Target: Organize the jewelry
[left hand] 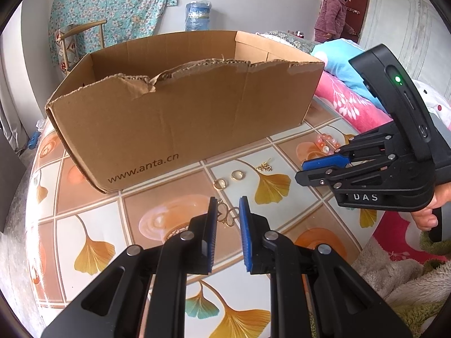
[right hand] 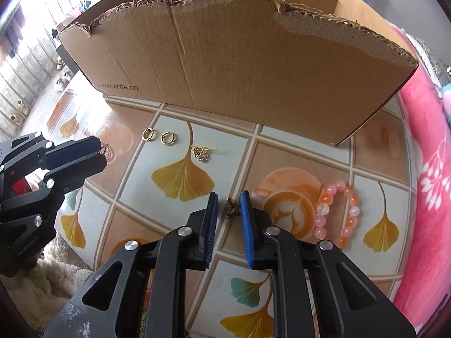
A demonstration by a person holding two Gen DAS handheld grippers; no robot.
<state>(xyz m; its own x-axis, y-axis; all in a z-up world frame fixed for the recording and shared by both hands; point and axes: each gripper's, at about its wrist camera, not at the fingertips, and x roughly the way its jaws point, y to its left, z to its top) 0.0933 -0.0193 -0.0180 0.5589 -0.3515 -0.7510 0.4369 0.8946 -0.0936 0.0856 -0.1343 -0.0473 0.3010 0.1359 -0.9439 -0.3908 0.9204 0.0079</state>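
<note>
On the near part of the table, the right gripper points steeply down with its jaws a little apart. A small butterfly charm lies between them, close against the right pad and clear of the left one. The left gripper is pinching a gold openwork earring at its fingertips.

Hazards:
- The charm is small and flat. If the jaws close off centre, it will likely be pushed across the glossy surface rather than gripped.
- The earring is held only at the tips, so a jolt or slight release may drop it.
- The cardboard box has a tall, torn near wall. A low carry may catch that edge.

Loose on the table in front of the box lie two gold rings, a gold pendant and, to the right, a pink bead bracelet.

The table has a shiny cover printed with tiles and ginkgo leaves. A pink blanket lies on the right. At the far side of the room stand a chair, a floral cloth on the wall, and a person at a door.
</note>
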